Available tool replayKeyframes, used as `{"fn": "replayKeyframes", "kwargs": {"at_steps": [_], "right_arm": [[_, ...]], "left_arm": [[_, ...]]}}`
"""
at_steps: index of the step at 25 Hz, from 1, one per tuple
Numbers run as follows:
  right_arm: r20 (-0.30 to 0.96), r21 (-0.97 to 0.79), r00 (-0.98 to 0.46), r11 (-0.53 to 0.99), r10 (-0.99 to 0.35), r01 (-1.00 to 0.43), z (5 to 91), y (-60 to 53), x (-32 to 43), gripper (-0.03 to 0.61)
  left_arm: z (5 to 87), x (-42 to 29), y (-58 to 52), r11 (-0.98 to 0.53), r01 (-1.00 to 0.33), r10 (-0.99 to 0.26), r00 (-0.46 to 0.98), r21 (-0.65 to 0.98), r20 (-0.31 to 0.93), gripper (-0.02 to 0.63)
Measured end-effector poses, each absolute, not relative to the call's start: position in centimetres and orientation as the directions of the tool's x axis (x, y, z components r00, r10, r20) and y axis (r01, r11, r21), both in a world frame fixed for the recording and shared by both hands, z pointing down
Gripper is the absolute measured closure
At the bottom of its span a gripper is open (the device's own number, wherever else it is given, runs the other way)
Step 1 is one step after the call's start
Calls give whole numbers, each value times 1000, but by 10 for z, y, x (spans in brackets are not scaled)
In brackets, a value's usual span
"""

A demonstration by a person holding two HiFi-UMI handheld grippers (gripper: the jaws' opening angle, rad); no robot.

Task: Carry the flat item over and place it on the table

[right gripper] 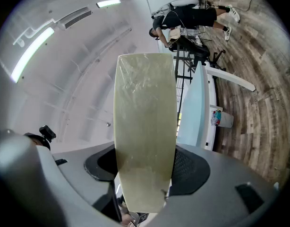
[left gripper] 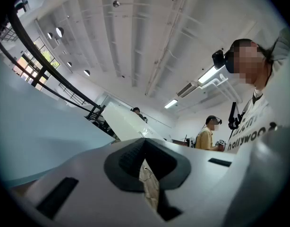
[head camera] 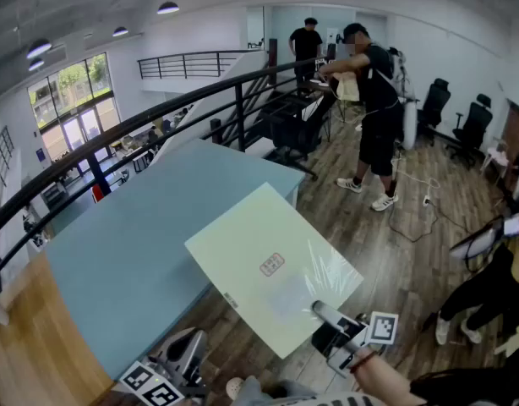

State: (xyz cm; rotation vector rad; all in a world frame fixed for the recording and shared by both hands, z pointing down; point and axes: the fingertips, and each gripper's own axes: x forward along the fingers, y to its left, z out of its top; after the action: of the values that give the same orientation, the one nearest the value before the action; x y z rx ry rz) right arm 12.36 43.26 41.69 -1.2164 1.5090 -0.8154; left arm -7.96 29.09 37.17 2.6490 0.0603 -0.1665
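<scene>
Flat item: a pale yellow-green panel [head camera: 272, 269] in clear film, with a small red-printed label [head camera: 272, 265] near its middle.
Where it is: its far left part lies over the near right edge of the light blue table [head camera: 133, 244]; the rest reaches out over the wooden floor [head camera: 395, 260]. Whether it touches the tabletop cannot be told.
Right gripper [head camera: 327, 315]: clamped on the panel's near right corner. In the right gripper view the panel [right gripper: 145, 126] runs straight up between the two pads.
Left gripper [head camera: 188, 353]: low at the near left, just beside the table's near corner and apart from the panel. In the left gripper view its tips [left gripper: 145, 143] meet, with nothing between them.
Table edges: the far side runs along a black railing [head camera: 158, 117]. The near right edge faces the floor.
Open room: bare tabletop spreads left of the panel.
Floor side: a person in black [head camera: 374, 117] stands well beyond the table. Cables [head camera: 416, 201] trail near that person's feet, and office chairs [head camera: 475, 125] stand farther right.
</scene>
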Motion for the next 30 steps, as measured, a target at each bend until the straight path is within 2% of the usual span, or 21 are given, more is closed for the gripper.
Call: {"fn": "replayKeyframes", "kwargs": {"at_steps": [18, 30], "right_arm": [[-337, -921, -22, 334, -941, -200, 393, 238, 91, 282], [-341, -929, -95, 350, -935, -121, 398, 151, 83, 282]], "left_arm": [[318, -94, 116, -916, 112, 45, 983, 384, -180, 614], [325, -86, 69, -912, 71, 8, 988, 403, -157, 614]]}}
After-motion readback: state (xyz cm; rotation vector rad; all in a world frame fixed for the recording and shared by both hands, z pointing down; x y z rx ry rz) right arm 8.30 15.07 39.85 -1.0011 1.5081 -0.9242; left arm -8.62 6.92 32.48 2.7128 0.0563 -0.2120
